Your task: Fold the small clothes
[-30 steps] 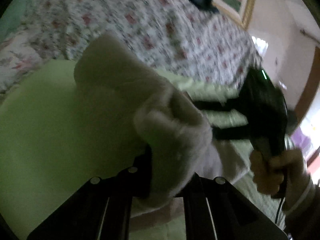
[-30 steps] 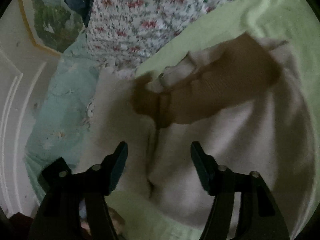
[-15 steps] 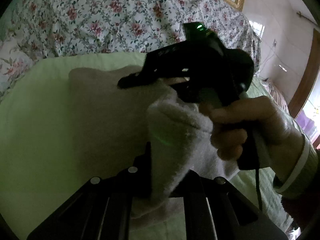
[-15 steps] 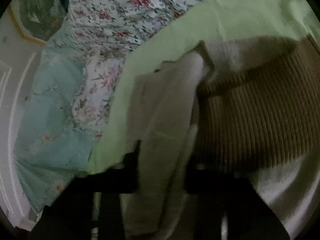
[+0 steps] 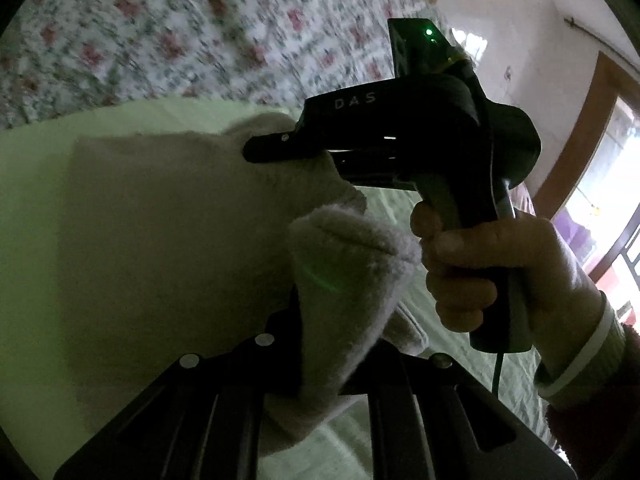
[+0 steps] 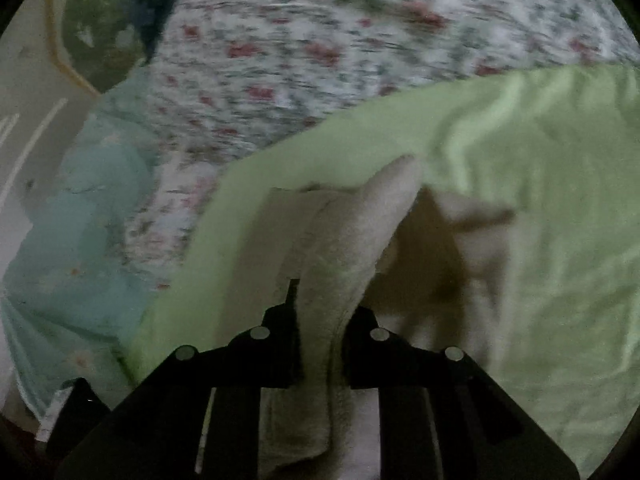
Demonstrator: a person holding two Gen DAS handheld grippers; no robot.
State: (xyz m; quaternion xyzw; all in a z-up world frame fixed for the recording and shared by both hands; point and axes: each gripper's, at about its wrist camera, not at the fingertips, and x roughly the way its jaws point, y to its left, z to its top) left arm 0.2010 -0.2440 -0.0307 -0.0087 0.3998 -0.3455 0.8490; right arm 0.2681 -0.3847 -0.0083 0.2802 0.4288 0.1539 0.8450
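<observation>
Cream fleece garment (image 5: 168,216) lifted over a light green sheet (image 5: 32,200) on the bed, a fold of its edge clamped in the left tool (image 5: 320,344). Right tool (image 6: 320,320) likewise closed on a band of the same fleece, with a brown inner patch (image 6: 424,256) showing just right of it. Right hand (image 5: 492,264) wrapped round the black handle of that tool, seen from the left wrist camera. Floral quilt (image 6: 320,40) beyond the sheet; pale teal bedding (image 6: 80,240) to the left.
</observation>
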